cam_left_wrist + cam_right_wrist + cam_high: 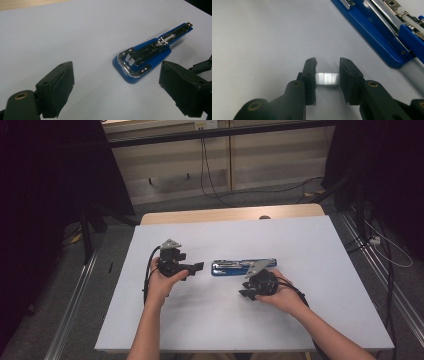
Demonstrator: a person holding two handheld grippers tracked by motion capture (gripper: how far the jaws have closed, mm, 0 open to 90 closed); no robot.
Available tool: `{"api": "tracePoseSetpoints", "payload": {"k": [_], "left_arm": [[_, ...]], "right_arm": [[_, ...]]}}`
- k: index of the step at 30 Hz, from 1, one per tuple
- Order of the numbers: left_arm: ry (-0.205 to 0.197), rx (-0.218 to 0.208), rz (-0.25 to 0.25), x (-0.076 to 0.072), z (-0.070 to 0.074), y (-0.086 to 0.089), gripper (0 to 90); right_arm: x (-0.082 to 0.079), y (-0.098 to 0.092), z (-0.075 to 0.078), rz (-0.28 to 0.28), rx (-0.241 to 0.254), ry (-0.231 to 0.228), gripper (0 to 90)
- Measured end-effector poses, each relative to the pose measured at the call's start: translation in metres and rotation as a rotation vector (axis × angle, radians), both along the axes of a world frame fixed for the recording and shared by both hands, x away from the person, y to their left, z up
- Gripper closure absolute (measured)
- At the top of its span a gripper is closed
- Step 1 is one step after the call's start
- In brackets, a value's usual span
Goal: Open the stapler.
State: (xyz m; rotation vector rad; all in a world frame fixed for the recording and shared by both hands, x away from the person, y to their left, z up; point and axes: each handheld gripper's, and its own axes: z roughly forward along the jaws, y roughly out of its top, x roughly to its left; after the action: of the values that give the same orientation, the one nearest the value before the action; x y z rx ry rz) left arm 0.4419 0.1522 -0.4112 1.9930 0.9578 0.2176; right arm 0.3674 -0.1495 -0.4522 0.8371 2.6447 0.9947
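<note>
Left of the open blue plastic stapler (243, 267) lying flat mid-table (320, 245), the left gripper (196, 267) hovers with jaws wide and empty; just right of it, the right gripper (327, 72) pinches a silvery metal staple strip (327, 79)

left tool (196, 267) jaws wide apart; right tool (327, 72) jaws clamped narrow

Blue stapler (243, 267) lying open flat, silver staple strip (327, 79) clamped nearby
</note>
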Motion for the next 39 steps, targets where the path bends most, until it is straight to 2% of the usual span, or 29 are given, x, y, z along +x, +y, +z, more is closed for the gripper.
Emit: {"api": "tracePoseSetpoints", "payload": {"k": [2, 4, 7, 9, 13, 16, 18, 24, 29, 31, 39], "left_arm": [[-0.004, -0.001, 0.000, 0.000, 0.000, 0.000, 13.0], [-0.002, 0.006, -0.001, -0.001, 0.000, 0.002, 13.4], [-0.006, 0.017, -0.002, -0.001, 0.001, 0.003, 14.5], [-0.004, 0.004, 0.004, -0.002, 0.001, 0.003, 14.4], [-0.006, 0.008, 0.003, -0.003, 0.003, 0.005, 14.2], [-0.009, 0.010, 0.002, -0.004, 0.003, 0.007, 14.4], [-0.009, 0.002, 0.009, -0.005, 0.004, 0.007, 14.4], [-0.016, 0.002, 0.004, -0.003, 0.003, 0.004, 14.8], [-0.009, 0.005, -0.001, -0.002, 0.000, 0.000, 14.9], [-0.009, 0.005, -0.003, -0.002, 0.000, -0.001, 15.1], [-0.012, 0.000, -0.005, -0.001, 0.000, -0.002, 15.2]], "right_arm": [[-0.001, -0.001, 0.000, -0.021, 0.019, 0.003, 58.6], [-0.003, -0.004, 0.004, -0.048, 0.055, -0.012, 59.3], [-0.008, -0.009, 0.011, -0.089, 0.112, -0.007, 60.6], [-0.014, -0.010, 0.011, -0.103, 0.113, 0.000, 61.1], [-0.026, -0.008, 0.005, -0.113, 0.090, 0.025, 63.4], [-0.030, -0.005, 0.000, -0.125, 0.057, 0.020, 62.4], [-0.031, -0.004, -0.002, -0.146, 0.054, 0.020, 62.4], [-0.030, -0.002, -0.003, -0.186, 0.073, 0.017, 57.9], [-0.027, 0.000, -0.001, -0.220, 0.101, 0.008, 59.7], [-0.025, 0.001, 0.000, -0.237, 0.093, -0.002, 60.5], [-0.028, -0.002, -0.004, -0.236, 0.091, 0.013, 61.5]]}}
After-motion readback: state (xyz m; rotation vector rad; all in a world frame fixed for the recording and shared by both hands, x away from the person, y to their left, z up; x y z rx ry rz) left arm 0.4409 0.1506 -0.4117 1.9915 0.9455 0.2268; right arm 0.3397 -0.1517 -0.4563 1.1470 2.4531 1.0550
